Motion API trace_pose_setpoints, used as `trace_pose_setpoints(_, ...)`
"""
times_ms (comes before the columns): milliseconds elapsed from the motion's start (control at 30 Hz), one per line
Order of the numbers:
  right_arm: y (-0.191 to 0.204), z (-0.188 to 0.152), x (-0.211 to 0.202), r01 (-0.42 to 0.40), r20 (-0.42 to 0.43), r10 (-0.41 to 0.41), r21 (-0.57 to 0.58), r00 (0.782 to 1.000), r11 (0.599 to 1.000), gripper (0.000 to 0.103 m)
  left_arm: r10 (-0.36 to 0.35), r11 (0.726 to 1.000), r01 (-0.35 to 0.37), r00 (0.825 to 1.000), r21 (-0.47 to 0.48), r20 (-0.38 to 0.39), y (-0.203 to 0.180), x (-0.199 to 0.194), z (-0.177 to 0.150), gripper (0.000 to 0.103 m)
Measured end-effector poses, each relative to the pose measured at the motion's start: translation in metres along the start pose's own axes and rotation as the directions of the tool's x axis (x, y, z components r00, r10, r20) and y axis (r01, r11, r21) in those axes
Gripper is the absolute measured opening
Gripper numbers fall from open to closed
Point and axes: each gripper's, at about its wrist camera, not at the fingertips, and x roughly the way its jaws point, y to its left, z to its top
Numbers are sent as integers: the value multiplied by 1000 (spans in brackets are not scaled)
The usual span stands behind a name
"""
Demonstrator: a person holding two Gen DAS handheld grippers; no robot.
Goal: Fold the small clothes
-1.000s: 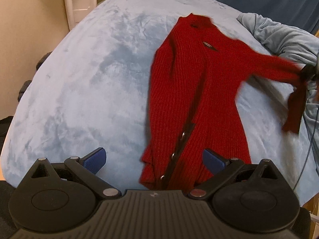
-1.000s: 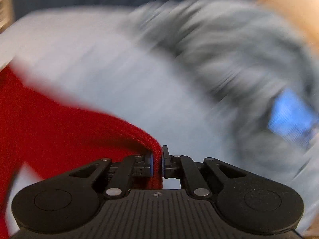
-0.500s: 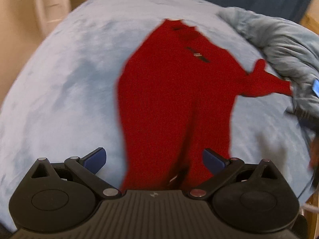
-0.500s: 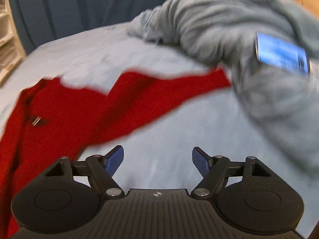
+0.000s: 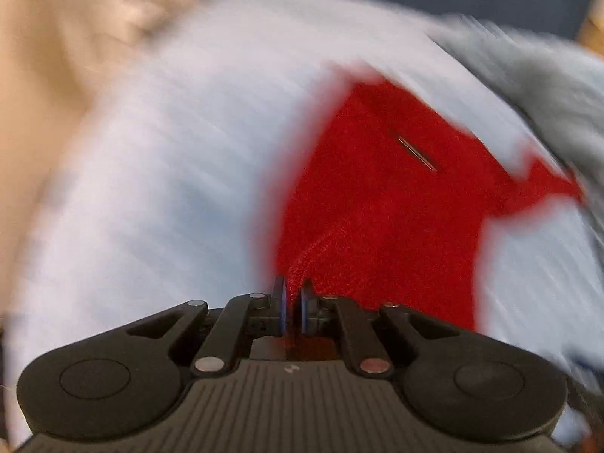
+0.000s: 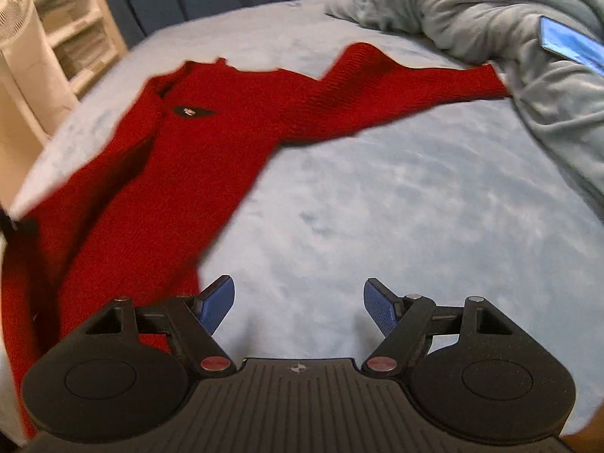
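Observation:
A red knit cardigan (image 6: 196,151) lies on the light blue bedspread (image 6: 377,204), collar at the far end, one sleeve (image 6: 415,87) stretched right toward a grey blanket. My left gripper (image 5: 292,304) is shut on a fold of the red cardigan (image 5: 377,196) at its near edge; that view is motion-blurred. My right gripper (image 6: 298,304) is open and empty over bare bedspread, just right of the cardigan's near hem.
A rumpled grey blanket (image 6: 509,30) lies at the right with a blue card-like object (image 6: 570,47) on it. A white shelf unit and fan (image 6: 41,49) stand at the far left. Dark blue curtains hang behind the bed.
My right gripper let go of the sleeve, opened and drew back. My left gripper went from open to shut on the cardigan's near edge and is moving.

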Motion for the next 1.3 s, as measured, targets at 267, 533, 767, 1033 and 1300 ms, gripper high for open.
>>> trace_pose_setpoints(267,48,-10,55,-340,-213,390,236,896,910,77,215,976,-211,964,-47,159,68,-20,44,93)
trace_pose_setpoints(533,27,30,-6,-146,-31,146,-18,989,989,18,30,997,-30,1000,66,6,11,-12,-68,94)
trace_pose_setpoints(767,-155,97,-10,358,-38,-357,129,933,925,33,-98,980,111,991,165,-89,-38,-19,-155,94)
trace_pose_setpoints(1033,-182,47,-44,252,-4,-266,327,964,911,65,-137,967,165,979,194,-150,-73,-17,-186,94)
trace_pose_setpoints(1300,-155,-1,-48,224,-92,-205,321,974,920,65,-241,913,305,939,270,-247,-89,-25,-220,95)
